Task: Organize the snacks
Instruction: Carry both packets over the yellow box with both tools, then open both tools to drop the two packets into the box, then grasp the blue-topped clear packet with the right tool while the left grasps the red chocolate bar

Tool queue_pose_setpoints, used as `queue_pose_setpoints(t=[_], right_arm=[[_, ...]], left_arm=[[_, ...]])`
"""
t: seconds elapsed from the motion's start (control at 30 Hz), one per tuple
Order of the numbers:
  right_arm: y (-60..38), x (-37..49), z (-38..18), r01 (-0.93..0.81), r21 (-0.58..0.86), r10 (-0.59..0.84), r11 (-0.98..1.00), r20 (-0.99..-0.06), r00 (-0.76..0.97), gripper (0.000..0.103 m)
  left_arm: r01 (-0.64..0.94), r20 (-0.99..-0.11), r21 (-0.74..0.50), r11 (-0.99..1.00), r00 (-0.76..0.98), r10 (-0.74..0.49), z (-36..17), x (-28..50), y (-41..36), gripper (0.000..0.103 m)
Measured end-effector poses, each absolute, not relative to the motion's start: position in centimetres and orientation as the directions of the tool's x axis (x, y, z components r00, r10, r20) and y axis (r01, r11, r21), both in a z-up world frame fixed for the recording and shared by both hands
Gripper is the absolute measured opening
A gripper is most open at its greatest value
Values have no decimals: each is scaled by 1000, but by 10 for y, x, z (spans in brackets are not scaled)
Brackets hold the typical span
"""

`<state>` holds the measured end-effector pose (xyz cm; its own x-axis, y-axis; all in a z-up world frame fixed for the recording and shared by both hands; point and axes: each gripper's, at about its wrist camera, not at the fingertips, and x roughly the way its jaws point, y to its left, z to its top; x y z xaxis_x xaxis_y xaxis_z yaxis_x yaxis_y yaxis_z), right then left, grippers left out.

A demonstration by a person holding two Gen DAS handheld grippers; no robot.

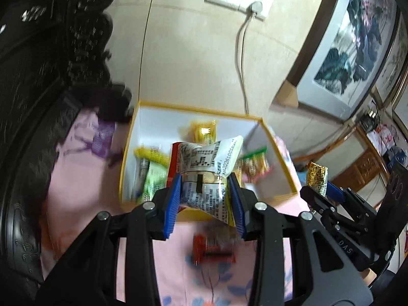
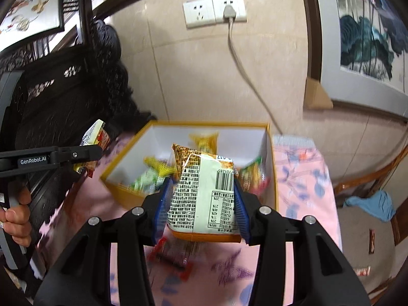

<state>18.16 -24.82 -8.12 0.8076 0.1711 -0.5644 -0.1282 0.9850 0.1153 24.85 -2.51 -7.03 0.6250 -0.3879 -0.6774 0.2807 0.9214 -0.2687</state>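
Note:
My left gripper [image 1: 205, 178] is shut on a crumpled white printed snack packet [image 1: 211, 160], held above the near rim of a yellow-edged white box [image 1: 165, 122]. Several snack packets in yellow, green and red lie inside the box. My right gripper [image 2: 201, 181] is shut on an orange and white packet with a barcode [image 2: 204, 199], also over the box's [image 2: 242, 137] near side. A red packet [image 1: 213, 251] lies on the pink cloth below both grippers. Each gripper shows in the other's view: the right gripper [image 1: 318, 188] at the right, the left gripper [image 2: 98, 150] at the left.
The box stands on a pink floral tablecloth [image 2: 301, 178] against a beige wall with a socket [image 2: 214, 10] and a hanging cable. A dark carved chair [image 2: 76, 89] stands to the left. A framed painting [image 2: 369, 38] leans at the right. A blue cloth [image 2: 372, 204] lies on the floor.

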Motion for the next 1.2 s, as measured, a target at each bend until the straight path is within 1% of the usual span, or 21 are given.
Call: queue_pose_setpoints(t=[0.13, 0.27, 0.3, 0.33, 0.4, 0.43, 0.57, 0.67, 0.8, 0.9, 1.03, 1.1, 1.2], right_arm=[[-255, 210, -77, -123, 104, 160, 987, -551, 819, 46], [-258, 238, -84, -112, 102, 150, 988, -558, 816, 46], [-259, 247, -87, -117, 116, 163, 986, -569, 806, 48], [-259, 253, -91, -119, 125, 169, 985, -584, 794, 49], [-260, 265, -101, -82, 123, 142, 989, -630, 764, 72], [-260, 265, -102, -76, 121, 136, 990, -631, 764, 73], [-260, 249, -109, -107, 144, 174, 984, -627, 759, 74], [-263, 227, -120, -127, 197, 227, 972, -653, 723, 74], [-263, 201, -139, -94, 258, 253, 962, -702, 666, 74], [-257, 192, -155, -71, 287, 268, 955, -737, 621, 74], [-242, 194, -186, -48, 327, 303, 944, -800, 518, 74], [-234, 201, -201, -34, 322, 298, 946, -825, 480, 74], [-228, 211, -217, -9, 329, 298, 944, -844, 445, 74]], left_arm=[[274, -660, -261, 925, 649, -379, -64, 281, -33, 37], [254, -675, -243, 936, 649, -351, -75, 308, -38, 38], [235, -683, -237, 943, 650, -333, -80, 315, -38, 44], [207, -692, -227, 952, 653, -307, -84, 320, -38, 67], [125, -709, -197, 972, 667, -229, -90, 325, -34, 101], [82, -698, -197, 977, 688, -199, -92, 323, -30, 101], [79, -693, -240, 967, 684, -228, -98, 312, -16, 101], [63, -707, -270, 961, 665, -242, -106, 297, -6, 101], [71, -712, -312, 947, 643, -283, -115, 273, 3, 101], [109, -715, -276, 955, 641, -279, -122, 251, 2, 101], [175, -745, -170, 970, 622, -243, -137, 225, -3, 101], [185, -760, -149, 971, 607, -232, -143, 218, -2, 101], [194, -772, -151, 969, 589, -238, -150, 209, 0, 101]])
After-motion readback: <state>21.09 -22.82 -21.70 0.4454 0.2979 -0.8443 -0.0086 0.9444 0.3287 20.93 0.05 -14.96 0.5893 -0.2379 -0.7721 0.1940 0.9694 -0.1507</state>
